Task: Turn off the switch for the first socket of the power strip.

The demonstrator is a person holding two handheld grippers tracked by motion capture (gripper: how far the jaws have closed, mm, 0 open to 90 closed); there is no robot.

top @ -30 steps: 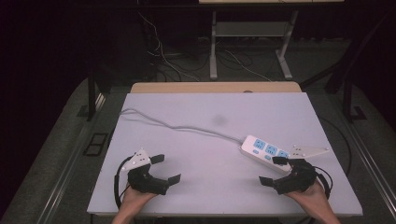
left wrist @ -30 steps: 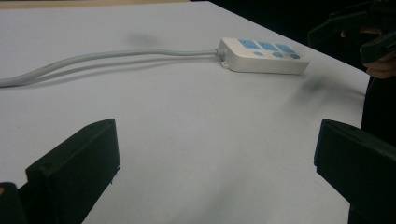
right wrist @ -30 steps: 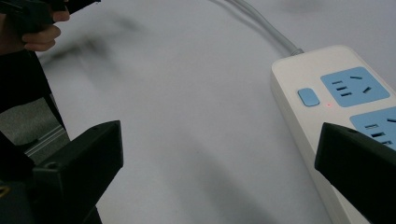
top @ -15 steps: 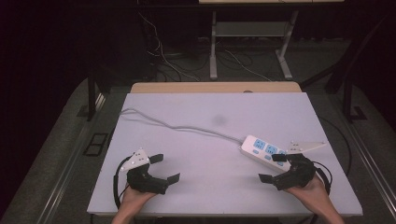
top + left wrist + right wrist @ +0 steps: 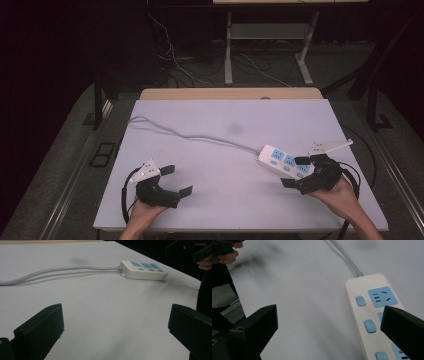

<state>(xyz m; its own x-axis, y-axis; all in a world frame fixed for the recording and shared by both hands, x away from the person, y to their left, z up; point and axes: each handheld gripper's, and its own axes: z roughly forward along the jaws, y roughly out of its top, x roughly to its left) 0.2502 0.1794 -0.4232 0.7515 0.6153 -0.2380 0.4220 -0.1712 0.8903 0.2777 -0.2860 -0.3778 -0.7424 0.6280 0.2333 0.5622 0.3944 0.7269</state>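
Note:
A white power strip [image 5: 281, 161] with blue sockets and buttons lies on the right part of the white table [image 5: 220, 145]. Its grey cord [image 5: 190, 136] runs off toward the far left corner. My right gripper [image 5: 296, 172] is open, one jaw over the strip's near end and the other on the bare table side. In the right gripper view the strip [image 5: 375, 315] passes under the right jaw, and a small red light glows beside a button. My left gripper [image 5: 176, 180] is open at the near left, holding nothing. From it the strip [image 5: 143, 270] lies far ahead.
The table's near edge [image 5: 240, 231] runs just under both hands. Black cables trail from each gripper over the edge. Beyond the table's far side stand a metal desk frame [image 5: 267, 45] and loose wires on a dark floor.
My right gripper has edged left and forward, so its jaw now overlaps the strip's near end. The left gripper has stayed put.

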